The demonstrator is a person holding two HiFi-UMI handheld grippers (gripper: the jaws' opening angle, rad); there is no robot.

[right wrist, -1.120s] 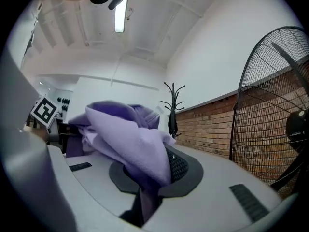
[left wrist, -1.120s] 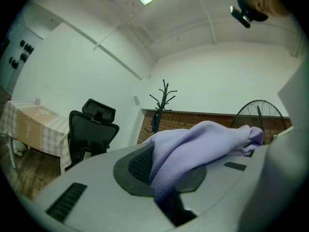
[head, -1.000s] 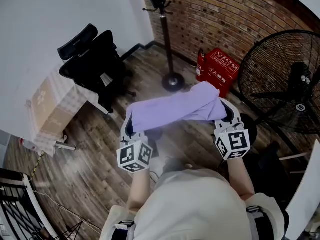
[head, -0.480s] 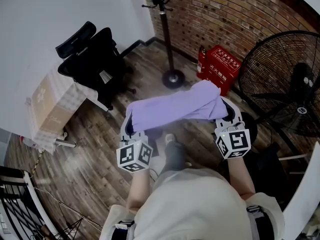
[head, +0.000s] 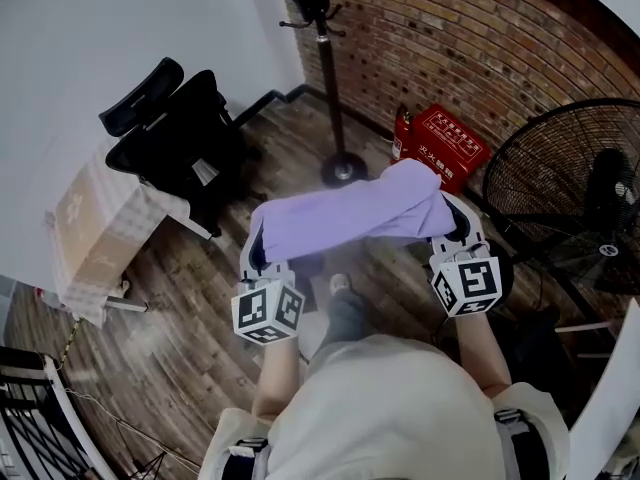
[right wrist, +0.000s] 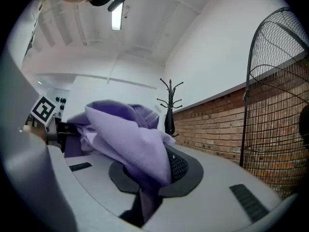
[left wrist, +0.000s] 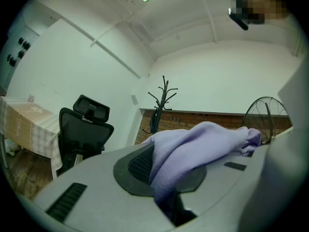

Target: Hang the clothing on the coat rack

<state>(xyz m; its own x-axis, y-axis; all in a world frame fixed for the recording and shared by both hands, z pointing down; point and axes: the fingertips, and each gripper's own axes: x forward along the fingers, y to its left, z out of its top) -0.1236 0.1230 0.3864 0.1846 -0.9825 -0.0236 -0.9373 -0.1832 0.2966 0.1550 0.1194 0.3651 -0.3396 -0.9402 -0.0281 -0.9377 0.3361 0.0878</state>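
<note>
Brick wall behind slender coat rack; left tongs, right tongs clamped on soft lilac garment.

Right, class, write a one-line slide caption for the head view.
Left gripper and right gripper each clamp an end of a purple garment, facing the coat rack by the brick wall.

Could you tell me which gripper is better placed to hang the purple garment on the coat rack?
Probably the left gripper: both clamp the purple garment, but the coat rack stands nearer it.
</note>
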